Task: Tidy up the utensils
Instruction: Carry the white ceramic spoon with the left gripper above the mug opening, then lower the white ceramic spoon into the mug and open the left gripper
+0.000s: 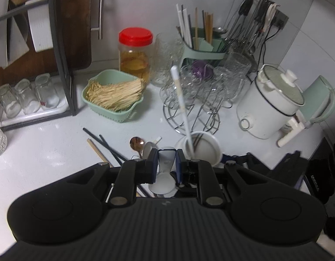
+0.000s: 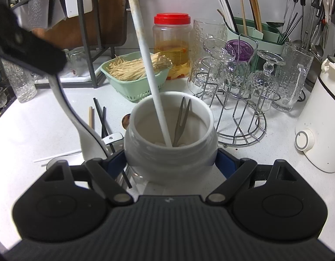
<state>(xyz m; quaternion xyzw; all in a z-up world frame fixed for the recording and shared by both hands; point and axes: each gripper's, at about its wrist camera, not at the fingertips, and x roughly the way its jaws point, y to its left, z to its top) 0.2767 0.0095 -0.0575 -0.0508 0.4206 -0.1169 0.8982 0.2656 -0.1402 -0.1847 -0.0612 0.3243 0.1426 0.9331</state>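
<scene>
L gripper (image 1: 166, 163) pinches handle of white ceramic spoon (image 1: 164, 174), pads tight on both sides; spoon is off the counter (image 1: 47, 152), bowl end hanging down by the gripper body. R gripper (image 2: 170, 158) clamped around white jar (image 2: 170, 130), jaws wide on its sides, jar upright on counter. Inside jar: long white chopstick (image 2: 143, 50) leaning up-left, plus grey tongs (image 2: 182, 119). On counter left of jar: black chopsticks (image 1: 106, 143), one wooden chopstick (image 1: 97, 152), copper spoon (image 1: 137, 142). Green basket (image 1: 112, 93) behind.
</scene>
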